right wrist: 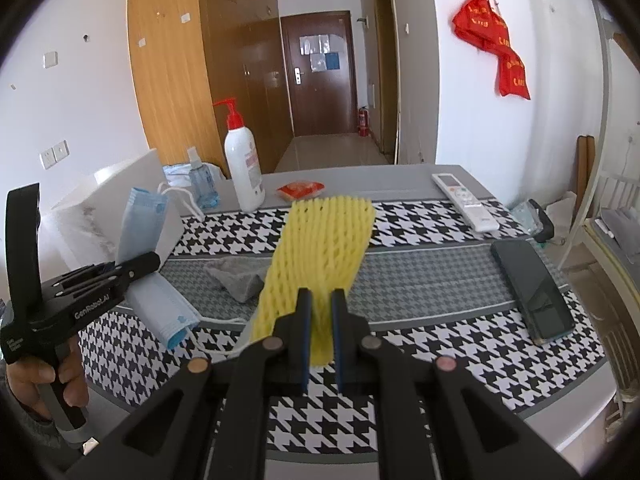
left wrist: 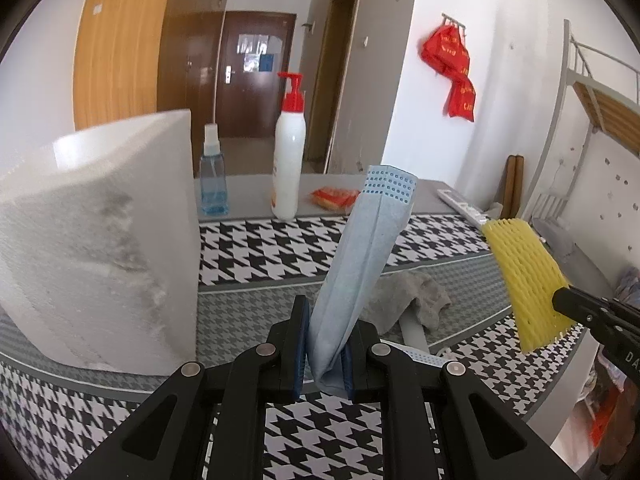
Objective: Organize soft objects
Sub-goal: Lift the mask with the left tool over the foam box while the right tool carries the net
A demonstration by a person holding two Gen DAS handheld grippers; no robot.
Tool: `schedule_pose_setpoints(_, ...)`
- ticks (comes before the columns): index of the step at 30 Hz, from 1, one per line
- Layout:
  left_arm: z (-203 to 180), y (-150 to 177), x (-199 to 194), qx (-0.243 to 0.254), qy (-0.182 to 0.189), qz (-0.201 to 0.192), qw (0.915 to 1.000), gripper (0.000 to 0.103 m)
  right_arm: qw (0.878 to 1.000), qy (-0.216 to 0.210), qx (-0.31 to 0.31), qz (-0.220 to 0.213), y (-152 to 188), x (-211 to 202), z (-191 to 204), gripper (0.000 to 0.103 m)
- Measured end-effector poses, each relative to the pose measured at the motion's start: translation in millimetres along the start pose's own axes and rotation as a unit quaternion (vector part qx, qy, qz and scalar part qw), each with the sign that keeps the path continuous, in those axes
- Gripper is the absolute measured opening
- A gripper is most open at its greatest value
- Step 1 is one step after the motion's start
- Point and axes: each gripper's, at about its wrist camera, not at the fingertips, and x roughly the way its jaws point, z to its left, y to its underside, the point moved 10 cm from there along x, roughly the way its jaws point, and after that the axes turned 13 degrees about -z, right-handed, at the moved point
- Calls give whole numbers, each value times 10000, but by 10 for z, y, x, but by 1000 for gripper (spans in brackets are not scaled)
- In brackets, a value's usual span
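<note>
In the left wrist view, your left tool is pinching a folded blue face mask between its narrow blue pads, and the mask is standing up out of the jaws, clear of the desk with its houndstooth cover. A crumpled grey cloth is lying on the desk just behind the mask, near the middle. A white foam block is filling the left side of the desk. At the far edge a blue spray bottle and a white pump bottle are standing side by side, with a small red packet beside them. At the right, your right tool is holding a yellow foam net sleeve above the desk.

In the right wrist view, your right tool is clamping the yellow foam net sleeve near its lower end, and the sleeve is rising forward out of the jaws above the middle of the desk. The grey cloth is lying just left of the sleeve. At the left, your left tool is gripping the blue face mask in the air, and your hand is wrapping around its handle. Another blue mask is lying on the desk under that tool, near the left edge. A white remote is lying toward the far right corner, and a dark phone is lying by the right edge.
</note>
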Motion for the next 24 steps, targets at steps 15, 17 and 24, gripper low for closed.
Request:
schedule_pose_setpoints(15,-15,-210,-277,250,-26,-390,9989,16,9994,-140,79,-315,-132,-98,83,12)
schedule_pose_setpoints(17,-24,-248,-306,275,-13,-441,9986,16,9992,-156,65,-350,-155,-105,98,12)
schedule_pose_setpoints(24,-30,-372,-424,356,-30,-635,9973,16,9986,-190,57,-484,-231,-146,126,12)
